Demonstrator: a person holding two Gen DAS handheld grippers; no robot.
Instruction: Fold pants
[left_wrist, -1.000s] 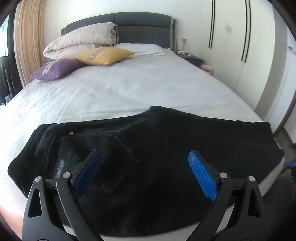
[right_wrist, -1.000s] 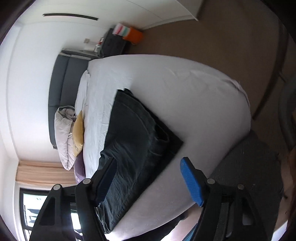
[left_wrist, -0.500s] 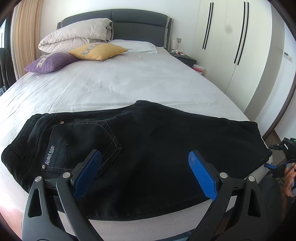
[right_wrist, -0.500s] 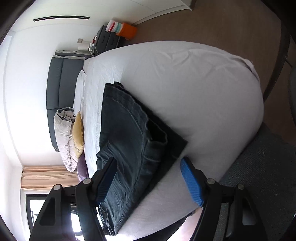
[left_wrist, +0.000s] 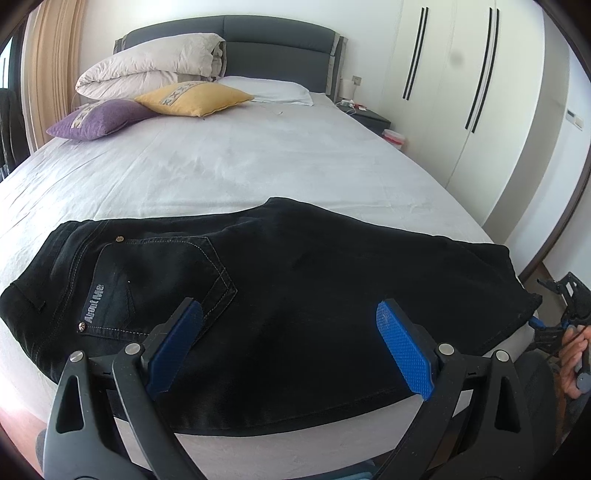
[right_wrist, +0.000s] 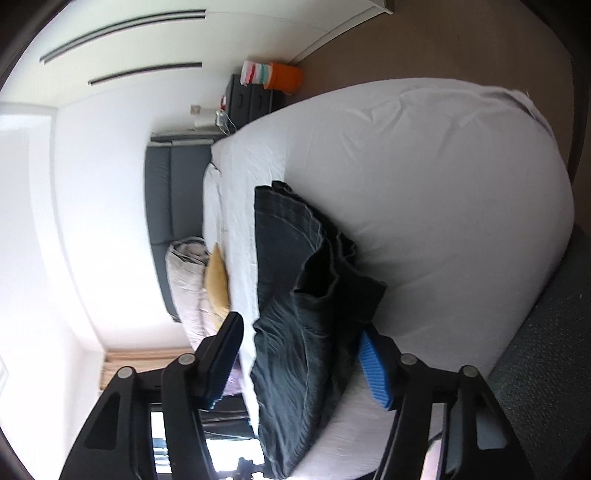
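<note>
Pants (left_wrist: 295, 295): one black pair, laid crosswise along the near edge of the bed (left_wrist: 240, 166), waist at the left with one back pocket up, hems at the right edge. Doubled over lengthwise, by the look of the right wrist view, with two hems showing at the near end, the upper one lifted and gaping. Left gripper (left_wrist: 290, 345): hovering above the middle of the pants, jaws spread wide, two blue pads clear of the cloth, nothing held. Right gripper (right_wrist: 299, 354): at the hem end, jaws just narrowed, hem cloth between the two pads; one pad tucked under or against the lower edge, the other standing off to the side, so not yet clamped, though contact at the lower pad hard to judge. One hand (left_wrist: 572, 358) gripping that tool at the right edge of the left wrist view. Farther up the bed: one folded duvet (left_wrist: 147, 70), two cushions, one yellow (left_wrist: 192, 98) and one purple (left_wrist: 96, 118), and one white pillow (left_wrist: 269, 88) against one grey headboard (left_wrist: 277, 48). Beside the bed, one dark nightstand (right_wrist: 251, 99), one orange bin (right_wrist: 284, 75), and white wardrobe doors with four dark handles (left_wrist: 480, 66).
</note>
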